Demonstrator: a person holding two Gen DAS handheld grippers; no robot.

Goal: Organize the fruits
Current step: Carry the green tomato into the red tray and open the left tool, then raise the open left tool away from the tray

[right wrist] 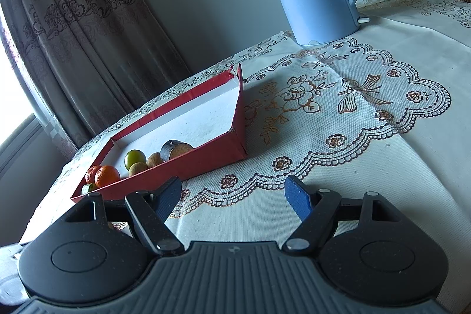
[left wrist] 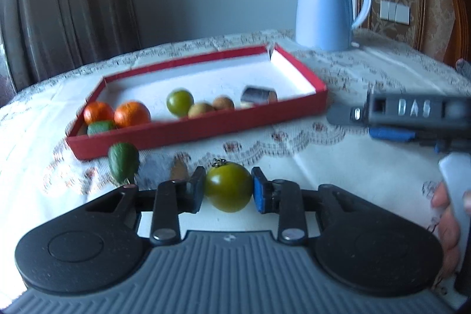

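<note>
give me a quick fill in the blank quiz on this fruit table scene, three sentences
1. The left tool is shut on a green ____.
2. The two oranges lie inside the ____ box.
3. The right tool is open and holds ____.

Missing words: tomato; red; nothing

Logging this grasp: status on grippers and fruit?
Left gripper shut on green tomato. Right gripper open, empty. Red tray ahead; avocado on cloth, beside path.
</note>
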